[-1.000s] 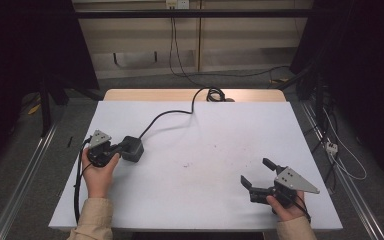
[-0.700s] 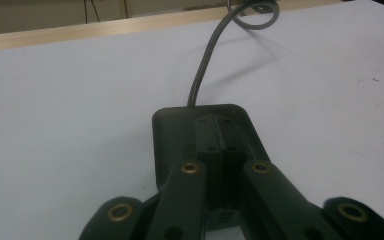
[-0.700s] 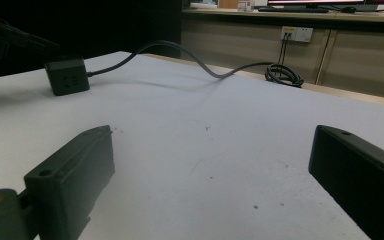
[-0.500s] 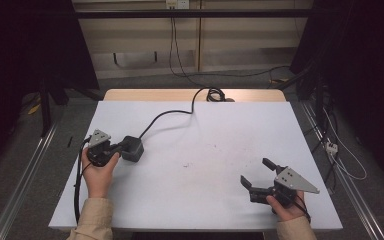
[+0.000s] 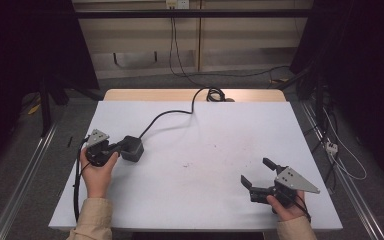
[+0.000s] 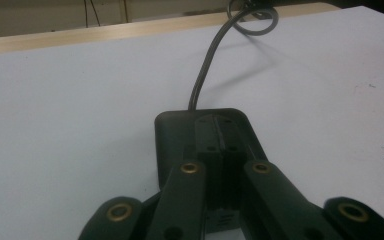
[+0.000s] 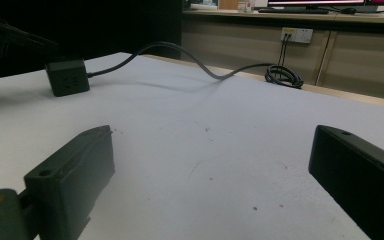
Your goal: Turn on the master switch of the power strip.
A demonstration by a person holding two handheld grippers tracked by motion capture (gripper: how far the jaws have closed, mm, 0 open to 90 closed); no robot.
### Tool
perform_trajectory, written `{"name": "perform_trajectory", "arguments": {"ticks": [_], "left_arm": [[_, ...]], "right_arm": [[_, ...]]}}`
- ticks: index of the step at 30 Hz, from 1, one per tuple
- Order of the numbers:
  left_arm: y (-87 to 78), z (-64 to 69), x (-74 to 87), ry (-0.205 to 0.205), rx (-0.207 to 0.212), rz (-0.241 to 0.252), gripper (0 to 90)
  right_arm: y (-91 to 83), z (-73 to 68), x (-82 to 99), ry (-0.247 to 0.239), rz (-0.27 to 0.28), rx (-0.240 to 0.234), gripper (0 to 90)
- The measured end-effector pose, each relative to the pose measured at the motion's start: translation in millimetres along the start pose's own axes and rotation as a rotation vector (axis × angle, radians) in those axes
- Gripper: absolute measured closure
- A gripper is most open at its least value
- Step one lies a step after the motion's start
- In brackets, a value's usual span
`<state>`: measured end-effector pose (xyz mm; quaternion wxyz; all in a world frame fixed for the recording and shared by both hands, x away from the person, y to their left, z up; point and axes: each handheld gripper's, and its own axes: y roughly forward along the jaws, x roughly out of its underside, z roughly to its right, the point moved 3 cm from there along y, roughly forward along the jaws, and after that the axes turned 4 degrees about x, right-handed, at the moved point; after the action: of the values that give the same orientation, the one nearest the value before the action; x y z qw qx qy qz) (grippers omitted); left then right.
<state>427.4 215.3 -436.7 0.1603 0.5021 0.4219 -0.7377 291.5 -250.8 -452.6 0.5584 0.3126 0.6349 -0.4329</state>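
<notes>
Nothing has shifted since the earlier frame: the right gripper (image 5: 258,175) rests near the counter's (image 5: 220,125) front right with jaws spread and empty, while the left gripper (image 5: 116,148) keeps its jaws pressed together against the black power cube (image 5: 132,148) at the left.

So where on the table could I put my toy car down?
Lots of room: the wide bare middle of the white table, between the small black cube-shaped power block by the left claw and the open right claw. Avoid the far edge, where the block's black cable coils.
</notes>
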Motion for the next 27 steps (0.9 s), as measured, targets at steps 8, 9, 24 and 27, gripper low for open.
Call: {"name": "perform_trajectory", "arguments": {"ticks": [8,9,24,27], "left_arm": [[-3.9,2.3,-1.7,0.008,0.019,0.0,78.7],[-4.4,2.1,-1.9,0.007,0.016,-0.004,76.2],[-9.0,3.6,-3.1,-0.019,0.02,-0.01,45.5],[-9.0,4.7,-3.1,-0.018,0.023,-0.015,40.6]], "right_arm": [[1.3,-0.8,-1.1,-0.004,0.002,-0.003,3.7],[1.5,-0.9,-1.2,-0.004,0.002,-0.003,3.7],[3.5,-2.7,-1.9,-0.005,0.002,-0.012,3.7],[3.5,-2.0,-2.0,-0.002,0.003,-0.009,3.7]]}}
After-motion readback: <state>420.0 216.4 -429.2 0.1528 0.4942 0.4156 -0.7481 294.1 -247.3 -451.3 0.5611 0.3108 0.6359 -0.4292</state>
